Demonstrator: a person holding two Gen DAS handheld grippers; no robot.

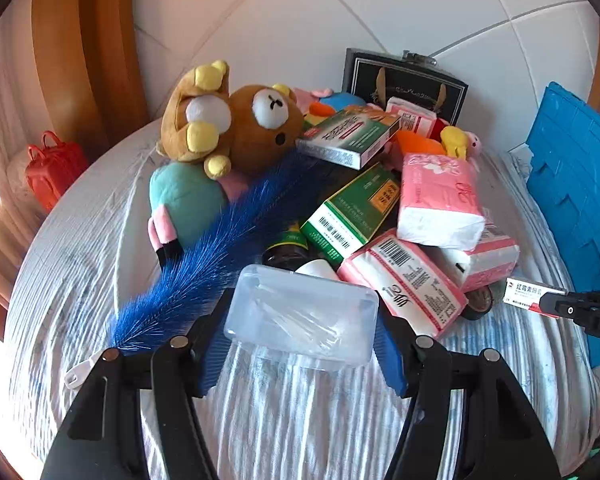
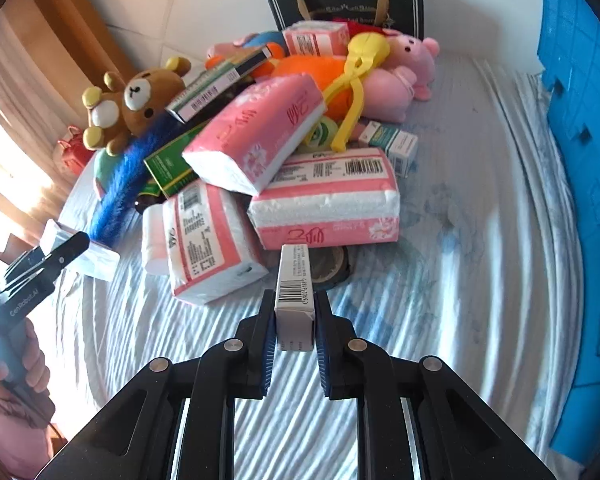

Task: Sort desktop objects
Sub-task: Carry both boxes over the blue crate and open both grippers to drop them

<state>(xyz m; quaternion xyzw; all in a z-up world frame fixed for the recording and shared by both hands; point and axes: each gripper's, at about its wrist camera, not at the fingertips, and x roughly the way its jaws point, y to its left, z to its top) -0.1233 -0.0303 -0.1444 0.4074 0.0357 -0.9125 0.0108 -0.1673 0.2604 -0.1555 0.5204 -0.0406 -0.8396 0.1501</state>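
My left gripper (image 1: pixel 302 340) is shut on a clear plastic box (image 1: pixel 300 314) that holds thin sticks, lifted off the striped cloth (image 1: pixel 300 412). In the right wrist view the same box (image 2: pixel 96 256) shows at the left, in the left gripper (image 2: pixel 66 250). My right gripper (image 2: pixel 295 330) is shut on a slim white carton with a barcode (image 2: pixel 295 292), held on edge above the cloth. That carton (image 1: pixel 534 292) appears at the right in the left wrist view. Behind both lies a heap of pink tissue packs (image 2: pixel 324 196), green boxes (image 1: pixel 352 212), a blue feather brush (image 1: pixel 220 256) and a brown bear plush (image 1: pixel 236 120).
A blue crate (image 2: pixel 580 160) stands along the right side. A dark framed box (image 2: pixel 344 4) leans on the white wall at the back. A red toy case (image 1: pixel 54 168) sits at the far left. A roll of tape (image 2: pixel 332 266) lies under the tissue packs. A hand (image 2: pixel 16 372) grips the left tool.
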